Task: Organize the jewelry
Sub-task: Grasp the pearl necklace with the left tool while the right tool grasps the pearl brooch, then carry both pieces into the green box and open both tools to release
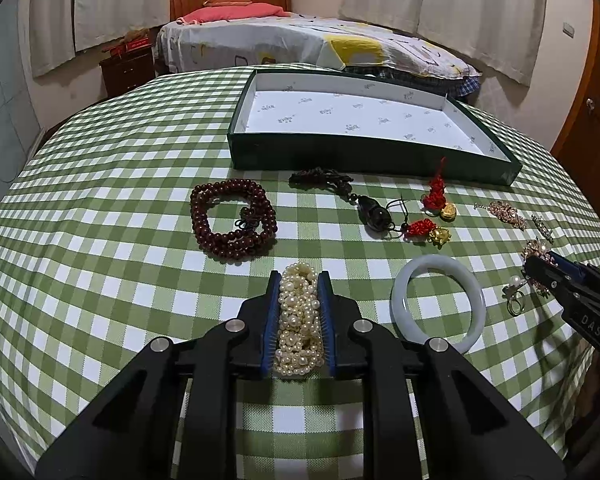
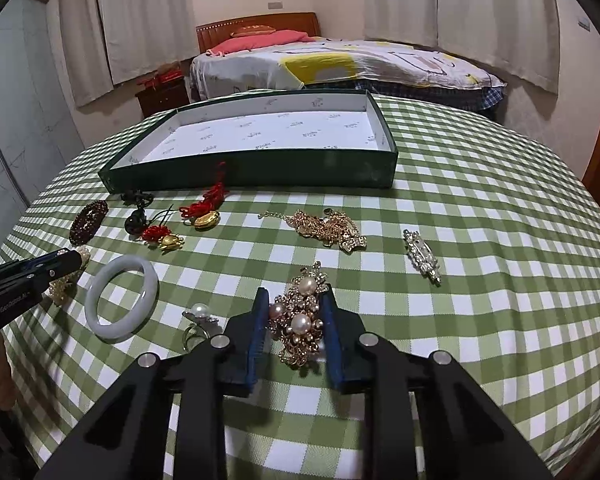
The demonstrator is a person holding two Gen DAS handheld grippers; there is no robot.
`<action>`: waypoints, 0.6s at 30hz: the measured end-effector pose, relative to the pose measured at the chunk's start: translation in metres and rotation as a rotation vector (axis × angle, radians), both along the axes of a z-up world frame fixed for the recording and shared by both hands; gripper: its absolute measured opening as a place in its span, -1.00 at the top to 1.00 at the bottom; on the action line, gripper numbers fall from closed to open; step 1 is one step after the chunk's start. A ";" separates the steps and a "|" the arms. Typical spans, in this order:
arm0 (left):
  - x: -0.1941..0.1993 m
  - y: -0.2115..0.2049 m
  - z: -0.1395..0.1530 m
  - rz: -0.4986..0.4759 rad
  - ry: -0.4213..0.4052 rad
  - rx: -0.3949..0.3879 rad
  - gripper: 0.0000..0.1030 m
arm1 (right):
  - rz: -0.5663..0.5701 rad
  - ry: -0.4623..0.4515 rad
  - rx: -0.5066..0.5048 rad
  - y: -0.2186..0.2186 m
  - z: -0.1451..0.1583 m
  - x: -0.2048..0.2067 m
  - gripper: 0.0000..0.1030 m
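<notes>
Your left gripper (image 1: 299, 320) clamps the pearl strand (image 1: 299, 322), your right gripper (image 2: 294, 326) clamps the brooch (image 2: 302, 316); the empty box (image 1: 380, 162) lies at twelve o'clock, long axis crosswise.

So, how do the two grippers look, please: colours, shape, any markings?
Both are matte black with silver round pivot pins and blue ribbed pads on two fingers. The left gripper shows "GenRobot.AI" in the right wrist view; the right gripper shows "DAS" in the left wrist view.
</notes>
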State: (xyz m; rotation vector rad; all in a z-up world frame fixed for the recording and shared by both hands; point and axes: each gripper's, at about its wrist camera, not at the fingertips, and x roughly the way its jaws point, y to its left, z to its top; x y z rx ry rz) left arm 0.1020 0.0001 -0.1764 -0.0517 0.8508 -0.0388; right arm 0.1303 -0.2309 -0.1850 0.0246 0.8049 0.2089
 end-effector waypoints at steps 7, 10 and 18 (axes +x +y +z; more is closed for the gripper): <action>-0.003 0.002 0.010 0.006 -0.022 -0.011 0.68 | -0.007 -0.034 0.010 -0.001 0.011 -0.003 0.48; -0.004 0.002 0.017 0.007 -0.035 -0.021 0.69 | -0.010 -0.049 0.019 -0.001 0.019 -0.003 0.48; 0.006 -0.004 0.053 -0.006 -0.113 -0.031 0.69 | -0.015 -0.121 0.031 -0.003 0.050 0.008 0.48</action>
